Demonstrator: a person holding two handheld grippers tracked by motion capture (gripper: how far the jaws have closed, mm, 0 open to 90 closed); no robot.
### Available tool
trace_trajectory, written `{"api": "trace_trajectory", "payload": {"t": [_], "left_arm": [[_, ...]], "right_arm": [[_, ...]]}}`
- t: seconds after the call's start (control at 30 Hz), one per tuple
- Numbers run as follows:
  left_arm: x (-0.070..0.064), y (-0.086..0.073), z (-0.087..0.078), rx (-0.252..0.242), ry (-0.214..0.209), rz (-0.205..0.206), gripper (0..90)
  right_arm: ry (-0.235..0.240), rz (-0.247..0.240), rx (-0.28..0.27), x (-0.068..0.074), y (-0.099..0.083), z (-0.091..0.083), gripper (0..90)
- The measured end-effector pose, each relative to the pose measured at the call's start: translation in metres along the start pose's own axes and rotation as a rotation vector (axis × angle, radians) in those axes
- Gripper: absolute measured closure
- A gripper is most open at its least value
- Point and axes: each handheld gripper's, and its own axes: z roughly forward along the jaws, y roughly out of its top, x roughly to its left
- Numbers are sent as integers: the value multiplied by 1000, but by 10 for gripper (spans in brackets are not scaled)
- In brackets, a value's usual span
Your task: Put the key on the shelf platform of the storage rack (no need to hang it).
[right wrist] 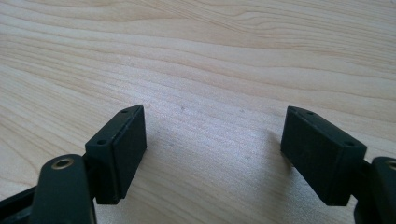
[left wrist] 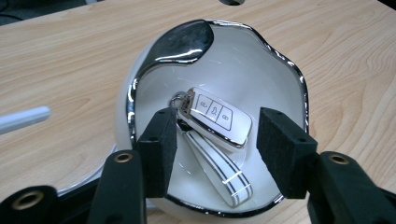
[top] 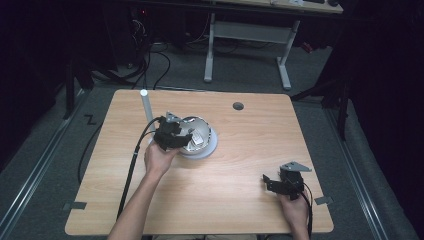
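Note:
A white bowl with a wavy chrome rim (left wrist: 289, 65) stands on the wooden table; from above, the bowl (top: 204, 126) sits left of centre. Inside lies a white car key fob (left wrist: 215, 116) with a striped white strap (left wrist: 219, 170) and a small ring. My left gripper (left wrist: 215, 149) hovers open just above the bowl, its jaws on either side of the fob without touching it; from above the left gripper (top: 172, 135) covers the bowl's left side. My right gripper (right wrist: 214, 151) rests open low over bare wood, at the front right (top: 280, 184).
A white cylindrical stick (top: 146, 106) stands behind the bowl on its left; its end shows as a pale rod (left wrist: 23, 119). A round cable hole (top: 238, 106) sits near the table's far edge. A white round base (top: 212, 146) lies under the bowl.

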Motion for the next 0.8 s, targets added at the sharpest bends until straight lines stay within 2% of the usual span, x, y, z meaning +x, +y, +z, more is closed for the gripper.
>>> {"api": "trace_trajectory", "payload": {"t": [0.17,0.2,0.6,0.73,0.77,0.8], "left_arm": [[2,4,-6,-9,0,-14,463],[2,5,-7,-11,-1,-4,460],[9,12,-17,-22,-1,-15,454],[10,13,-21,-26,-5,-9,454],[11,14,-22,-26,-16,4,454],[11,16,-24,-30,-11,-15,454]], "right_arm": [[0,0,0,0,0,0,228],[0,-1,0,0,0,0,228],[0,-1,0,0,0,0,228],[0,0,0,0,0,0,228],[0,0,0,0,0,0,228],[-1,-1,0,0,0,0,228]]}}
